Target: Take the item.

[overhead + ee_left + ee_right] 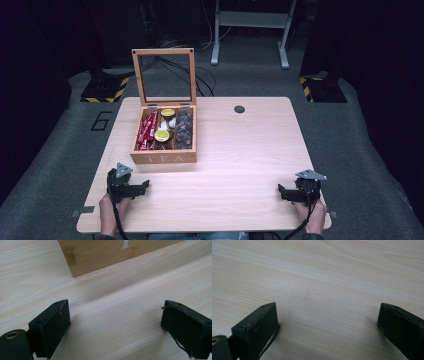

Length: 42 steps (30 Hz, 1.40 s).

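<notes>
The open wooden tea box's (163, 158) dark right-hand contents are indistinct. Left gripper (115, 317) and right gripper (328, 320), both spread empty, rest on the pale wood-grain table (240, 150); grey carpet (350, 125) surrounds.

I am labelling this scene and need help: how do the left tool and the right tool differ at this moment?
1. The left tool lies just in front of the wooden tea box; the right tool has only bare table near it.
2. In its own view, the left tool faces the box's corner; the right tool faces plain wood grain.
Shared: both are open, hold nothing, and sit low over the table near its front edge.
</notes>
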Motion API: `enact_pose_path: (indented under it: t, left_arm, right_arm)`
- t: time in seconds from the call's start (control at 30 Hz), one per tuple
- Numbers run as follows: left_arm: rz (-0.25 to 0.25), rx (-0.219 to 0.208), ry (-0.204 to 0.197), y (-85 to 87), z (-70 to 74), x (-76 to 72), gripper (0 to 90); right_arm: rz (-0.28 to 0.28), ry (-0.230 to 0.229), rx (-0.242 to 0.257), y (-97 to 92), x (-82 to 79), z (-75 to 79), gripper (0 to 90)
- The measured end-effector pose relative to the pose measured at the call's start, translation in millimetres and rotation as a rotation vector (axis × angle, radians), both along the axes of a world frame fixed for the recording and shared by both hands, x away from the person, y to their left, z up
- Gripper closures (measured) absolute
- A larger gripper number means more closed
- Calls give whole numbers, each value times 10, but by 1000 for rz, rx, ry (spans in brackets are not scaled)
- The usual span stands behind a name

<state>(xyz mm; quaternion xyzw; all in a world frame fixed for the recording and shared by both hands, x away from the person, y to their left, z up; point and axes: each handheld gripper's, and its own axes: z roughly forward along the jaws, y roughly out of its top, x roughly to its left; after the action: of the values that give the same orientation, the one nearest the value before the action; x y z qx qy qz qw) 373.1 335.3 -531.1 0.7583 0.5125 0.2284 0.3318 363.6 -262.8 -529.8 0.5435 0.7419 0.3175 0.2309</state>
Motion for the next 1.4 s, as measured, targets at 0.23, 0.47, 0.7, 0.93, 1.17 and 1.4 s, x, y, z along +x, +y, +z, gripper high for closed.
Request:
enact_pose_path:
  t: [0.23,0.47,0.7,0.93,1.17,1.4]
  left_arm:
    - [-3,1,0,5,1,9,84]
    - [-3,2,10,6,7,13,84]
    - [8,0,3,-1,3,15,82]
    - [-29,6,22,-9,10,12,43]
    - [-61,-33,9,-36,122,-10,37]
    - [-87,-50,-9,-60,326,6,35]
  right_arm:
    - [3,-2,-1,-2,2,0,27]
    - [2,-1,0,0,2,0,27]
    - [2,-1,-1,0,1,1,27]
    - [1,0,0,0,1,1,28]
    - [1,-1,0,0,0,1,28]
    - [3,-3,-2,-3,1,0,28]
